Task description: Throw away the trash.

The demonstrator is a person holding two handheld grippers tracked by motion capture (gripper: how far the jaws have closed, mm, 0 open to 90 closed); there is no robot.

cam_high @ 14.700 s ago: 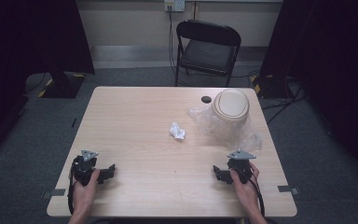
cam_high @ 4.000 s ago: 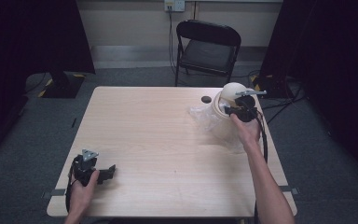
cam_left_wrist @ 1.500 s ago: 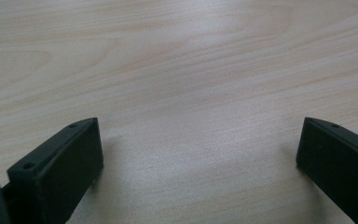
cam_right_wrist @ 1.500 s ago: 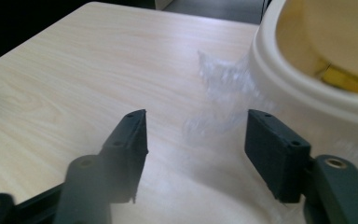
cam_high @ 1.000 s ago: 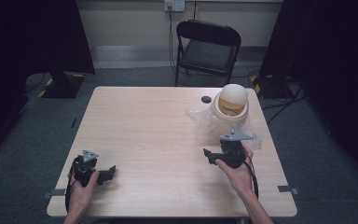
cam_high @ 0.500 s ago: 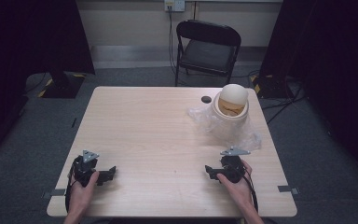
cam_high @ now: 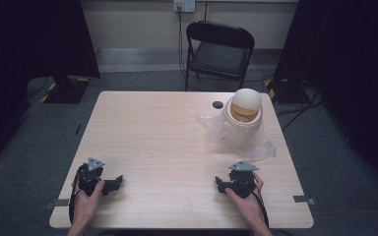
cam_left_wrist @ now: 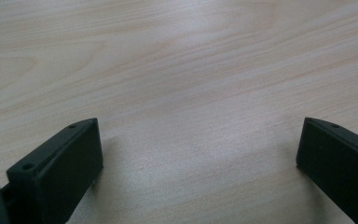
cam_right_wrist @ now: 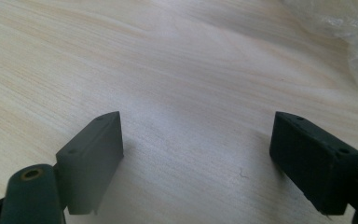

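High view: the right gripper (cam_high: pixel 222 184) rests low at the near right of the table (cam_high: pixel 167 147), jaws apart and holding nothing. The left gripper (cam_high: pixel 115 183) sits at the near left, also spread wide and unloaded. The cream bin (cam_high: pixel 244 118) stands at the far right on a sheet of clear plastic (cam_high: pixel 261 147), its swing lid tipped open; something pale seems to lie inside, though the opening is too small to be sure. A dark round spot (cam_high: pixel 218 104) sits on the table just left of the bin.

Left gripper view: the 2 black jaws stand far apart over bare wood, nothing between them.

Right gripper view: again 2 jaws set wide over bare wood, with an edge of the clear plastic (cam_right_wrist: pixel 354 32) at the upper right.

The step in hand looks like parking both tools. To do it well, settle the right gripper flat, keep its jaws wide, and keep it and its cable clear of the plastic so the bin is not tugged.
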